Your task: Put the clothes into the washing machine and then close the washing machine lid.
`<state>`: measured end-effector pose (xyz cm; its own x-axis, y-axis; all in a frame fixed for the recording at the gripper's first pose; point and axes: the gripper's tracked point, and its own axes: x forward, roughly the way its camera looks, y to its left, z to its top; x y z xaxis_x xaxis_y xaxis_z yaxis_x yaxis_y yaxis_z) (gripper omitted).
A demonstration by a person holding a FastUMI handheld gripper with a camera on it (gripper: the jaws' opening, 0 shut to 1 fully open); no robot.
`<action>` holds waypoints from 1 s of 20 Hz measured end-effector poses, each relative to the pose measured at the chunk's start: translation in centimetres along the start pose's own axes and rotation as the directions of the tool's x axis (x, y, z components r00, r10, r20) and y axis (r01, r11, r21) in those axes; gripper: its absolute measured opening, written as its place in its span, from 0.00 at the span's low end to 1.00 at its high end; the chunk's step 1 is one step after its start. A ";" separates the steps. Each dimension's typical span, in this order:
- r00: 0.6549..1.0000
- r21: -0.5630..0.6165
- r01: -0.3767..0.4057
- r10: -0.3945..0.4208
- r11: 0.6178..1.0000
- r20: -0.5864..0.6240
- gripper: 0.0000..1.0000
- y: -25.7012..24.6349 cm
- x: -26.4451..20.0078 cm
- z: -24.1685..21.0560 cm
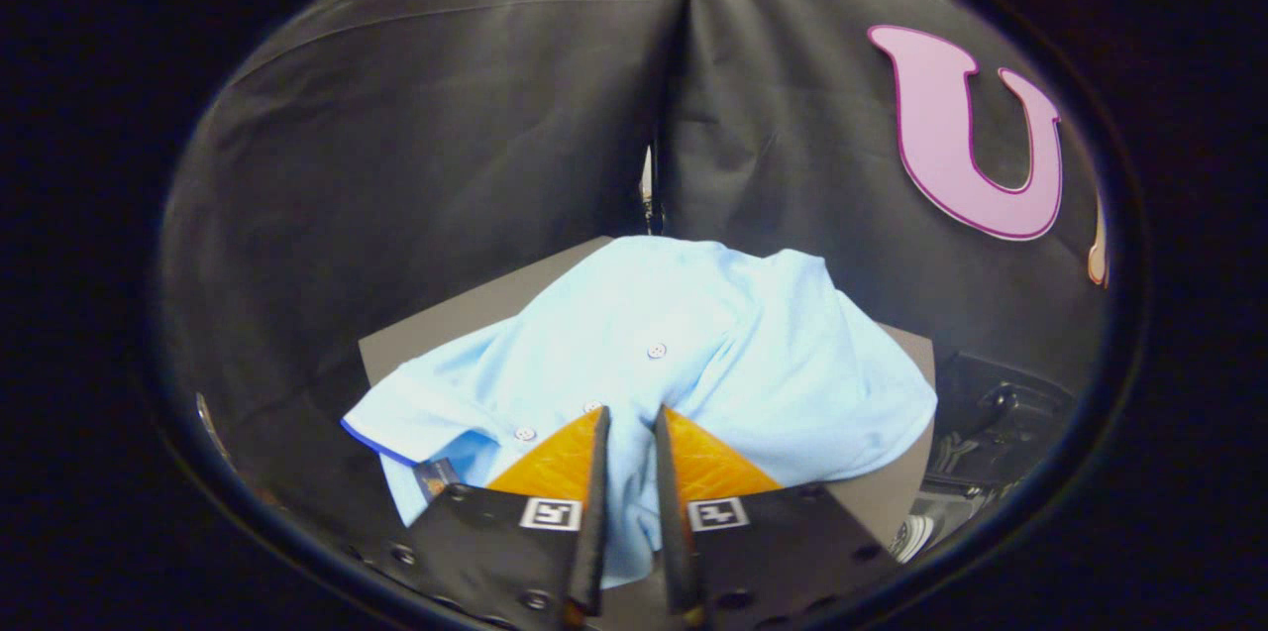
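The shirt (684, 334) lies heaped on the worktop (446, 324), not yet in any washer. The gripper (631, 418) stands narrow, a fold of the shirt between its fingers, seemingly pinched. By my judgement only the grasp is begun; loading and closing the lid remain.

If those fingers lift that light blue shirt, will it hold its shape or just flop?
Probably flop: the light blue shirt lies in soft folds and drapes over the grey surface, so it looks limp. It seems thin, so likely light. The gripper has its fingers close together with a strip of cloth between them; a pinch there would likely leave the rest dangling.
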<state>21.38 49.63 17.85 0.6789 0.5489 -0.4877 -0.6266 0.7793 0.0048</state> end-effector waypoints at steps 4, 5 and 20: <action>1.000 -0.029 0.026 -0.026 0.999 -0.017 0.18 -0.2 -0.2 0.1; 1.000 -0.027 0.024 -0.024 0.999 -0.010 0.18 -0.1 0.0 0.0; 0.998 0.040 0.011 -0.014 0.999 0.062 0.18 -0.8 -0.8 0.0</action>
<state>21.31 48.57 18.24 0.7099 0.5560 -0.4323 -0.6031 0.7969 0.0346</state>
